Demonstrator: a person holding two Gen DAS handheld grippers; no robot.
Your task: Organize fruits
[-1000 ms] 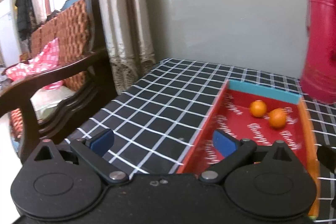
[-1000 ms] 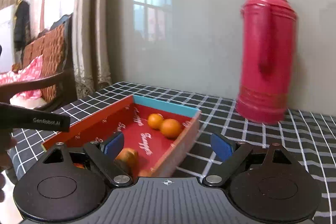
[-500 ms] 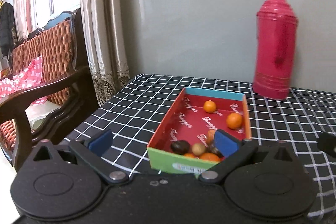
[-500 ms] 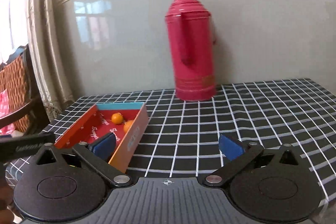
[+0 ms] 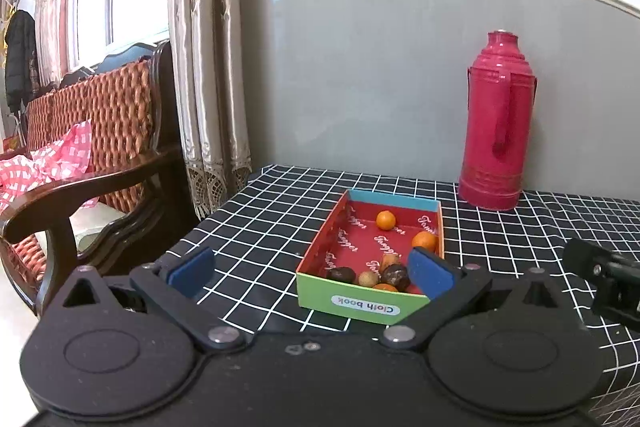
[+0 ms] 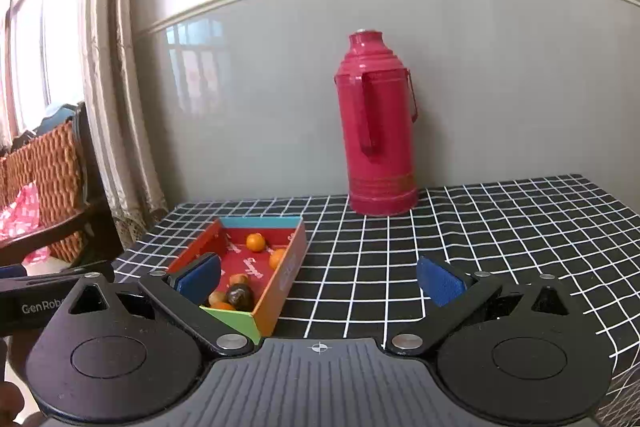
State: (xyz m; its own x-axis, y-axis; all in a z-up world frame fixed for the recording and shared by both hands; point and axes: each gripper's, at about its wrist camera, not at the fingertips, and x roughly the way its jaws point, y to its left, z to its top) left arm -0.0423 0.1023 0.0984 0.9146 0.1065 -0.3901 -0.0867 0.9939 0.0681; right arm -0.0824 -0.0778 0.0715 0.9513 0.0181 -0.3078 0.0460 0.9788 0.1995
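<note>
A shallow red-lined cardboard box [image 5: 360, 301] with a green front wall stands on the black checked tablecloth [image 5: 260, 231]. It holds two small oranges [image 5: 386, 219] at the far end and several small brown and orange fruits [image 5: 394, 273] at the near end. The box also shows in the right wrist view [image 6: 286, 279]. My left gripper [image 5: 310, 273] is open and empty, pulled back in front of the box. My right gripper [image 6: 320, 281] is open and empty, to the right of the box; part of it shows in the left wrist view [image 5: 604, 279].
A tall pink-red thermos flask [image 5: 496, 135] stands at the back against the grey wall; it also shows in the right wrist view [image 6: 378, 131]. A wooden armchair with woven back [image 5: 104, 147] and curtains [image 5: 208, 67] are left of the table.
Both grippers have pulled back and up from the box. The whole box and the thermos have come into view. Both stay open and empty.
</note>
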